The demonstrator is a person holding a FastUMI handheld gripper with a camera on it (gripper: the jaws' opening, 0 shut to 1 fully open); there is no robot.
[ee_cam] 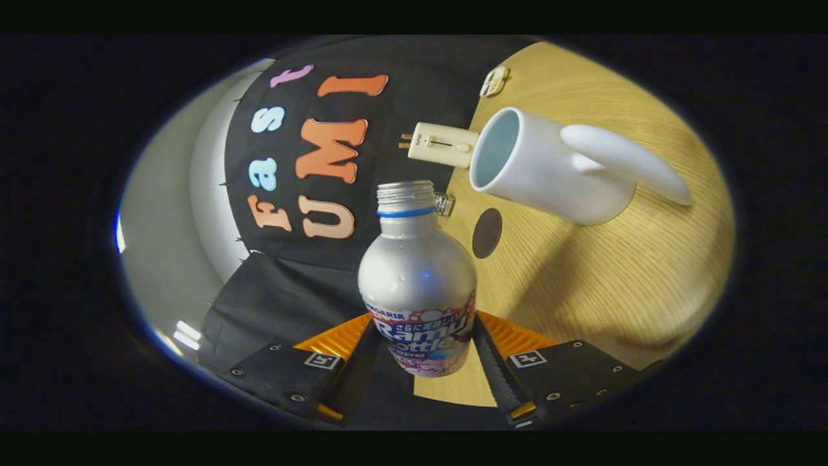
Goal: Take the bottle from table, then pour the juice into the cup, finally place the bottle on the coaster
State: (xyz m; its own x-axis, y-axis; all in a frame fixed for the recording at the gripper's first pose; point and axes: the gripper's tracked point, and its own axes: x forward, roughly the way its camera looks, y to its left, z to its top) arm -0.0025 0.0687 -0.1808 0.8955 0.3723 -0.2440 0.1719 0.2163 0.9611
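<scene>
The gripper (424, 353) has both fingers clamped on the lower body of the silver bottle (417, 272), which sticks out straight ahead along the fingers with its open mouth pointing away. The whole view is rolled over, so I'd say we're mid-tilt: the white cup (550, 168) sits on the wooden table (614, 278) just beyond the bottle's mouth and off to one side, its opening facing the bottle. The dark round coaster (486, 233) lies on the table between them, close by the bottle's shoulder.
</scene>
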